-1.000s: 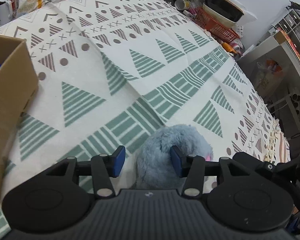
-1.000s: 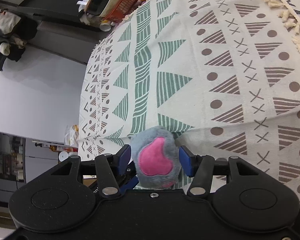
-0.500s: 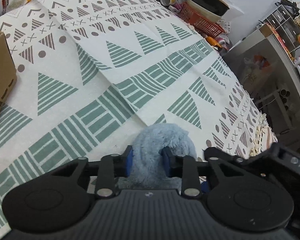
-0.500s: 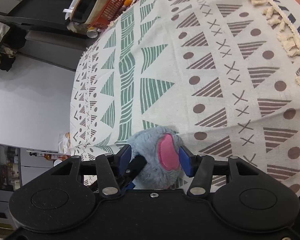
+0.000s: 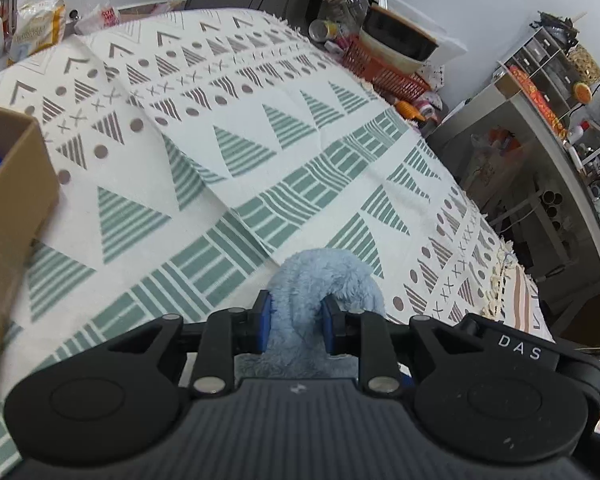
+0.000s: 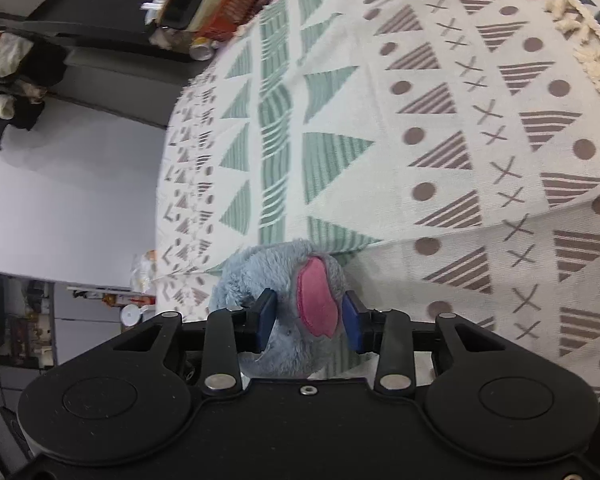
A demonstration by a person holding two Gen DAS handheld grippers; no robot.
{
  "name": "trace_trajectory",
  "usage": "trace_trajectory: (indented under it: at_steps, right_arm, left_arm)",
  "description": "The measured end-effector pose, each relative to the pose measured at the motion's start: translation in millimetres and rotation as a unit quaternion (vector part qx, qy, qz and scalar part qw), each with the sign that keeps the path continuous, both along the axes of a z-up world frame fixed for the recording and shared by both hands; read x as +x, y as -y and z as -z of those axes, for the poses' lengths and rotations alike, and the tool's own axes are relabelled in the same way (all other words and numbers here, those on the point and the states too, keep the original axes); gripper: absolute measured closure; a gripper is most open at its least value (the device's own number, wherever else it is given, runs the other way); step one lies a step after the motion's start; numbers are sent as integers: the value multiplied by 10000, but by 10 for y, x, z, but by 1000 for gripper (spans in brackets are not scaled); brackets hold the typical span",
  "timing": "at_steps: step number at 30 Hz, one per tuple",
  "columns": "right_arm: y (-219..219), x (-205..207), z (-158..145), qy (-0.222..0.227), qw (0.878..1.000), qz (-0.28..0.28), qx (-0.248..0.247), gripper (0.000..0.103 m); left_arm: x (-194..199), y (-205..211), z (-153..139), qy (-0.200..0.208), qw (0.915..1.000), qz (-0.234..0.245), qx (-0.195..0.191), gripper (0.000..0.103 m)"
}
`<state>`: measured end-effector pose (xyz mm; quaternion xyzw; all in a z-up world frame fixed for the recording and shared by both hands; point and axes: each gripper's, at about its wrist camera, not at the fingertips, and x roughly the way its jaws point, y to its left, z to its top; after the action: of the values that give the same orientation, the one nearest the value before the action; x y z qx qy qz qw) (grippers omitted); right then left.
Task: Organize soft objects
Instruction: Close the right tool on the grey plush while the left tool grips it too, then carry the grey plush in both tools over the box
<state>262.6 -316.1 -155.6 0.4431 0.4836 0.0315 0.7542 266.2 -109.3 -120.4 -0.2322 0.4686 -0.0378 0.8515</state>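
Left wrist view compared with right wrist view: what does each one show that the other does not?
Only the left wrist view shows the cardboard box at the left edge, and the left gripper shut on the blue plush toy. Only the right wrist view shows the toy's pink patch, in the right gripper. Both show the toy, the patterned cloth and the red basket.

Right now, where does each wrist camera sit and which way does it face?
Left wrist: behind the left gripper, facing across the patterned cloth past the cardboard box; gripper pinches the plush toy.
Right wrist: behind the right gripper, facing across the cloth toward its fringed edge; gripper holds the toy's pink-lined part.
Shared: toy, cloth, red basket.
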Motion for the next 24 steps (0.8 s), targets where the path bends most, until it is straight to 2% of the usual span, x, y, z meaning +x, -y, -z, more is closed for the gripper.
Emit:
trace_trajectory:
  at_steps: [2, 4, 7, 13, 20, 24]
  right_arm:
    - [-70, -13, -51, 143, 9998, -106, -25, 72]
    - [-151, -25, -92, 294, 9993, -210, -6, 82]
    - [-312, -44, -183, 526, 9978, -401, -98, 84]
    - [-529, -131, -370, 927, 9932, -708, 49, 87]
    - [-840, -233, -538, 1299, 9855, -1092, -37, 87]
    - [-1044, -257, -617, 1584, 9763, -1473, -41, 87]
  left_arm:
    - [-44, -53, -77, 66, 10000, -34, 45, 79]
    - [-80, -103, -140, 122, 9999, -80, 75, 79]
    - [-158, -216, -252, 250, 9992, -209, 216, 79]
    - [-305, -494, -465, 441, 9979, -390, 252, 79]
    - [-469, -785, -631, 535, 9964, -579, 301, 79]
    - [-579, -1008, -736, 594, 9949, -734, 347, 79]
